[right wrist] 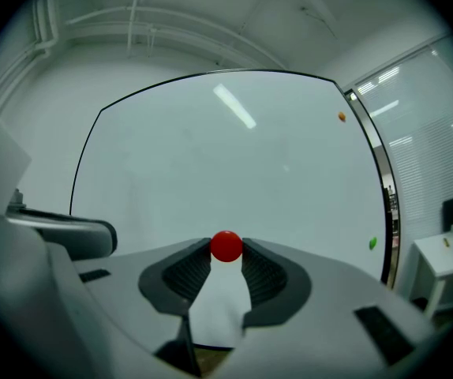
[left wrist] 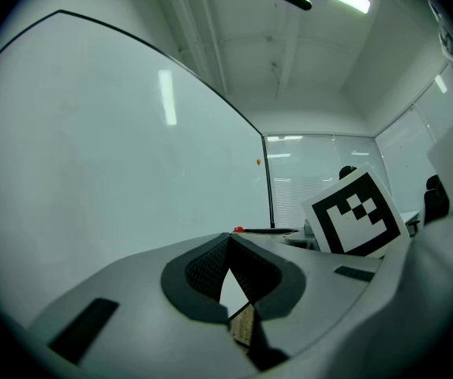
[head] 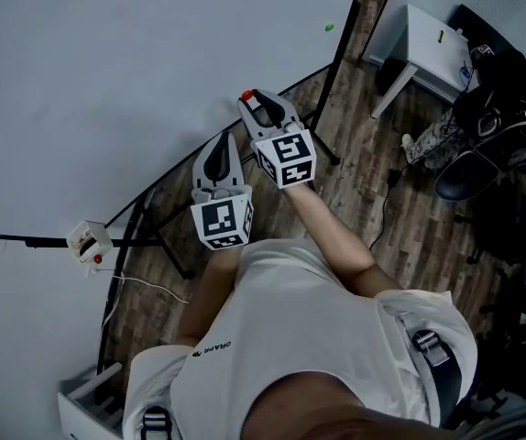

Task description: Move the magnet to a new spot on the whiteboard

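A small red round magnet [right wrist: 226, 246] sits pinched between the tips of my right gripper [right wrist: 226, 251], which is shut on it. From the head view the magnet [head: 246, 96] is held close to the lower edge of the whiteboard [head: 107, 81]; I cannot tell whether it touches the board. The board [right wrist: 234, 172] fills the right gripper view ahead of the jaws. My left gripper [head: 219, 141] hangs just below and left of the right one, its fingertips [left wrist: 228, 242] closed together on nothing. The left gripper view shows the board [left wrist: 92, 172] slanting off to the left.
A green magnet [right wrist: 372, 243] and an orange magnet [right wrist: 342, 117] stick near the board's right edge. A white eraser holder [head: 89, 241] hangs on the board's frame. On the wooden floor stand a white side table [head: 432, 39] and black bags [head: 497, 108].
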Demonstrator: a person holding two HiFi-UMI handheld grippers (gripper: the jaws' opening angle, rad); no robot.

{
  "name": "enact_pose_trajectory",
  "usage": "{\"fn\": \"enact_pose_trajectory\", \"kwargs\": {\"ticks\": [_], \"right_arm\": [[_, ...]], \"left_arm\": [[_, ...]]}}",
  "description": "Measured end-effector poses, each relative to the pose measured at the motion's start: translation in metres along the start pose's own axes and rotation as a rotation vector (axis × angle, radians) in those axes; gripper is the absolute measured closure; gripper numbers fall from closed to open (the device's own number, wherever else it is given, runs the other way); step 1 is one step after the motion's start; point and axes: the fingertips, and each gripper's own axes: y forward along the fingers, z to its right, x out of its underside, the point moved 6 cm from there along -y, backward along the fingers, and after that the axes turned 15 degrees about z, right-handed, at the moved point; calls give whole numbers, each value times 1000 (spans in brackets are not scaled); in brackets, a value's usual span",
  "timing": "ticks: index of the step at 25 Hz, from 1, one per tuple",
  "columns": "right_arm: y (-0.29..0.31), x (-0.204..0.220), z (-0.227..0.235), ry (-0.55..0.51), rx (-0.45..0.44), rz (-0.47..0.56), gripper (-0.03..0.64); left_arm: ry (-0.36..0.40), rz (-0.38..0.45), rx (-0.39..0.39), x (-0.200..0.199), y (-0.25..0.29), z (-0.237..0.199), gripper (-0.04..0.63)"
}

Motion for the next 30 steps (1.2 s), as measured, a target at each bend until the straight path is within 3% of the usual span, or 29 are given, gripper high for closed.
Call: {"fn": "enact_pose_trajectory", "kwargs": {"ticks": [30], "right_arm": [[-30,-13,-18,21,-17,34,486]], "left_arm": [[-5,6,-33,2,-5,-4,594]]}}
